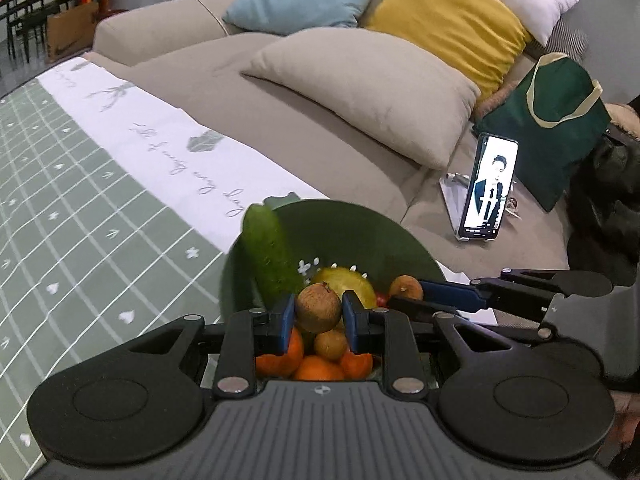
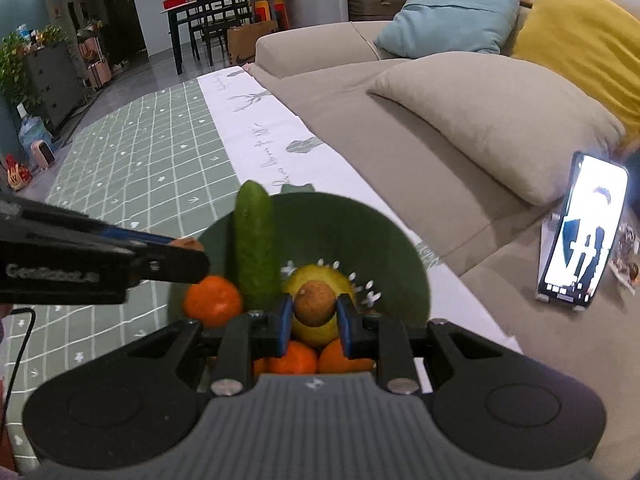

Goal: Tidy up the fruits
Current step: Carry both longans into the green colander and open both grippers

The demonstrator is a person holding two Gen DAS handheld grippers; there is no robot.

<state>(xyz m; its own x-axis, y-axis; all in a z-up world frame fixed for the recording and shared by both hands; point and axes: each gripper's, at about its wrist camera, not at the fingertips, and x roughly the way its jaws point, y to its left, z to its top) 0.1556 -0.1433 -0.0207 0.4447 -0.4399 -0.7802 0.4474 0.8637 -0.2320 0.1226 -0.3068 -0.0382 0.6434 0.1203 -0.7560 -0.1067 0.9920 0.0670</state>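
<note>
Green checked tablecloth (image 2: 132,168) beside beige sofa (image 2: 400,148)

Much of the fruit pile sits behind my own tools.

The dark green round bowl (image 1: 360,232) loses its near rim behind my left hand-held gripper (image 1: 318,314), which also covers most of the orange tangerines (image 1: 320,368). In the right view, the yellow lemon (image 2: 320,280) is half masked by the small brown round fruit (image 2: 315,303) I grip. The upright phone's screen (image 2: 584,236) is too blurred to read.
</note>
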